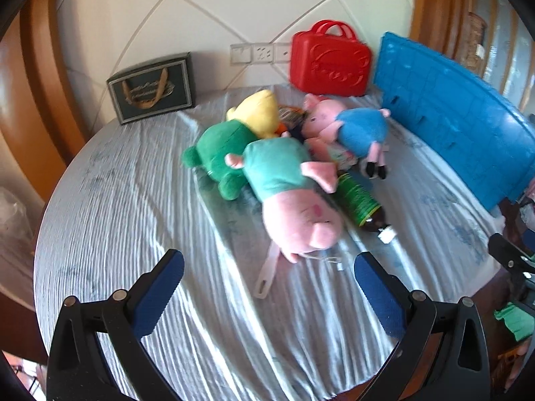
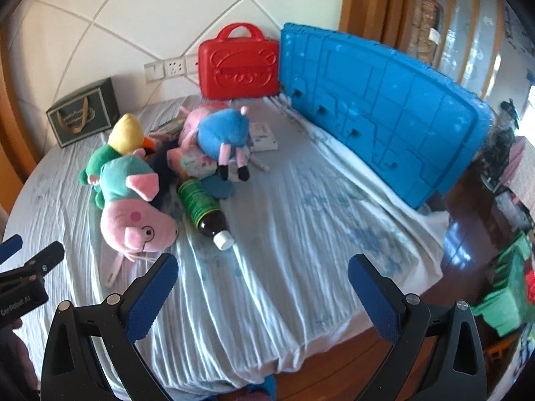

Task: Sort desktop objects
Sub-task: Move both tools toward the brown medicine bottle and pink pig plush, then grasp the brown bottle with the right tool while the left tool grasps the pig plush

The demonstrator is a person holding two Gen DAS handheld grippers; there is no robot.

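Note:
A heap of soft toys lies mid-table: a pink pig in a teal shirt point(image 1: 294, 197) point(image 2: 133, 207), a pink pig in a blue shirt point(image 1: 357, 130) point(image 2: 220, 133), a green plush point(image 1: 220, 157) and a yellow plush point(image 1: 260, 110) point(image 2: 125, 133). A dark bottle with a green label and white cap point(image 1: 359, 205) point(image 2: 204, 210) lies beside the teal pig. A white utensil handle point(image 1: 267, 274) sticks out under that pig. My left gripper point(image 1: 269, 270) hovers open just short of the teal pig. My right gripper point(image 2: 262, 274) is open over bare cloth, right of the bottle.
A red toy case point(image 1: 329, 61) point(image 2: 239, 67) and a dark gift box point(image 1: 152, 88) point(image 2: 83, 117) stand at the back wall. A blue plastic lid point(image 1: 451, 113) point(image 2: 378, 110) leans along the table's right side. A small white box point(image 2: 264, 137) lies near it. Green bins point(image 2: 505, 287) sit on the floor.

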